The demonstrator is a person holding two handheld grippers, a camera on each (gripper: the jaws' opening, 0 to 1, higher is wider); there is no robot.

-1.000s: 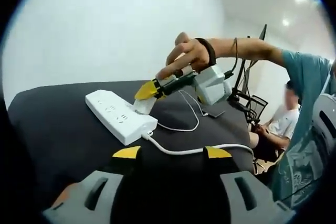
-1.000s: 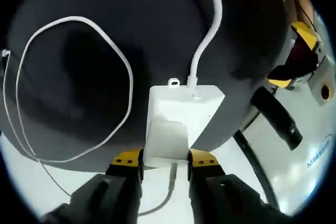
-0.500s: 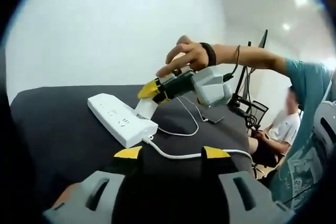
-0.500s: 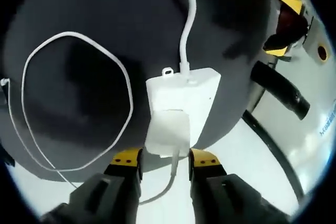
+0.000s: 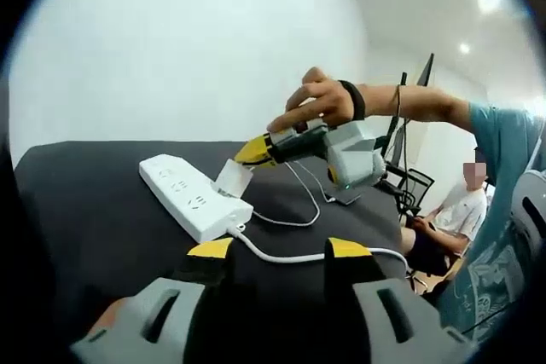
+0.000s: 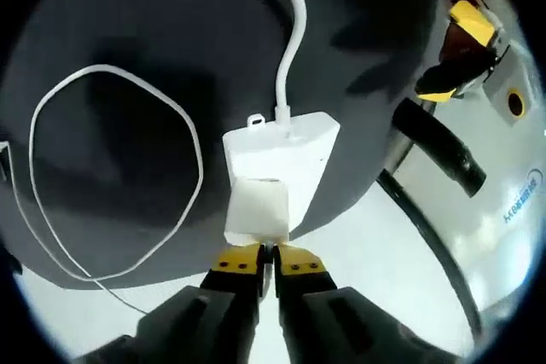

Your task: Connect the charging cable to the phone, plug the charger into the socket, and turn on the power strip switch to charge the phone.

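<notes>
A white power strip (image 5: 192, 196) lies on the dark table (image 5: 94, 210). A white charger (image 5: 230, 179) stands in its near end. The right gripper (image 5: 254, 153), held by a hand, touches the charger's top with its yellow tips. Seen from the right gripper, its own jaws (image 6: 267, 258) are shut just behind the charger (image 6: 258, 208) on the strip (image 6: 281, 144); whether they pinch the cable I cannot tell. The thin white charging cable (image 6: 183, 121) loops off to the left. My left gripper (image 5: 278, 249) is open above the strip's thick cord (image 5: 281, 255), holding nothing.
The strip's thick cord (image 6: 290, 31) runs away across the table. The left gripper (image 6: 461, 44) shows at the upper right. A person sits on a chair (image 5: 456, 206) beyond the table, near a black stand (image 5: 401, 138). The table edge (image 6: 358, 210) is close to the strip.
The right gripper's jaws have gone from open around the charger to shut behind it. The charger sits lower on the strip. The left gripper has barely moved.
</notes>
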